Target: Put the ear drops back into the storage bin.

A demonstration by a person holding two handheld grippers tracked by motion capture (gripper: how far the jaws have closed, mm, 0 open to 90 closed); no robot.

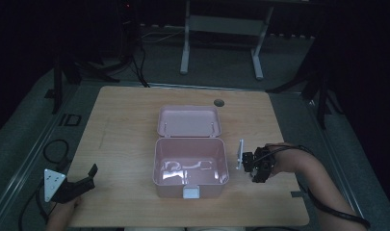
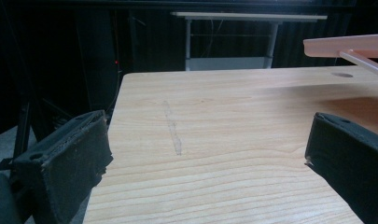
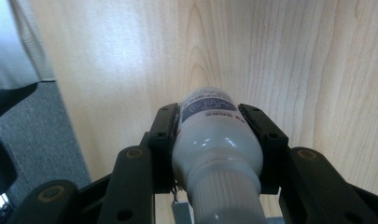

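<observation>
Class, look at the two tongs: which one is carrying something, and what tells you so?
The right tongs, right of the open pink box, are shut on a white bottle. The left tongs stand open above bare table.

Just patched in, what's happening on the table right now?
A person works at a wooden table with a hand-held gripper in each hand. The right hand-held gripper is clamped on a small white bottle, held just right of an open pink box whose lid is flipped back. The box looks empty apart from glare. The left hand-held gripper sits open near the table's front left corner, holding nothing.
</observation>
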